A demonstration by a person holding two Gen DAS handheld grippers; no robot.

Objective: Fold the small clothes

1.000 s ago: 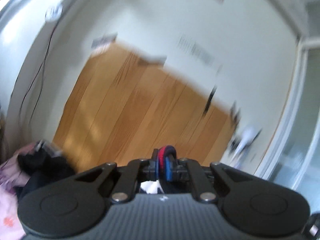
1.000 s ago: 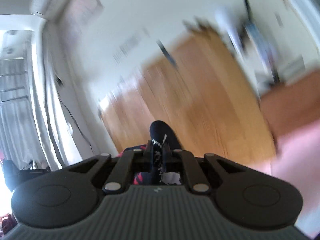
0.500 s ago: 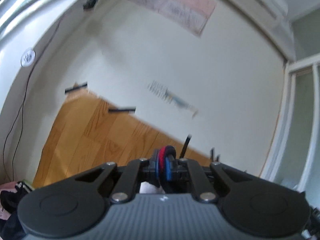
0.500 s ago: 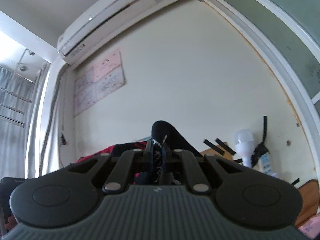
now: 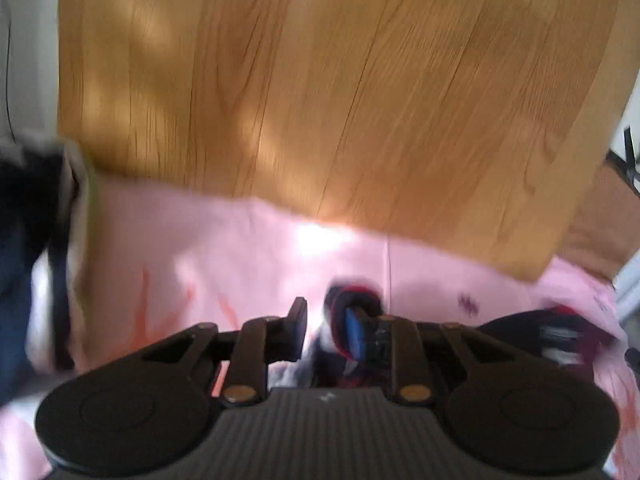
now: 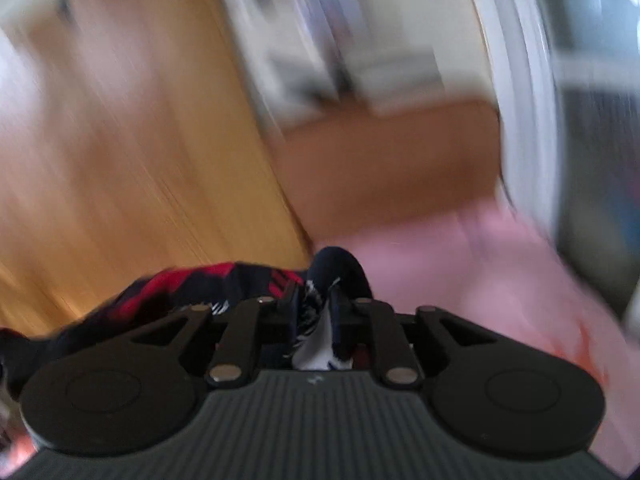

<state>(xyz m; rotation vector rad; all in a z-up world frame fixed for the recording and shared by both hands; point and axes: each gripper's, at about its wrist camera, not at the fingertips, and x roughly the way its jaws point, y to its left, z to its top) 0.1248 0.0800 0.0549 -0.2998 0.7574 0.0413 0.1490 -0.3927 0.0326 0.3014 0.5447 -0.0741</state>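
A small navy, red and white garment (image 5: pixel 352 308) lies on the pink cloth (image 5: pixel 208 256). My left gripper (image 5: pixel 328 324) has its jaws spread apart, with a bunched part of the garment lying between them against the right finger (image 5: pixel 360 332). In the right wrist view, my right gripper (image 6: pixel 314 312) is shut on a navy and white fold of the same garment (image 6: pixel 200 284), which trails off to the left in red and navy. Both views are blurred.
A wooden tabletop (image 5: pixel 320 80) lies beyond the pink cloth. A pile of dark and blue clothes (image 5: pixel 28 220) sits at the left. A brown surface (image 6: pixel 392 160) and a white frame (image 6: pixel 524 100) show at the right.
Both grippers swung down from facing the wall to the pink cloth and table. The left gripper's jaws have opened. The right gripper stays shut on the garment.
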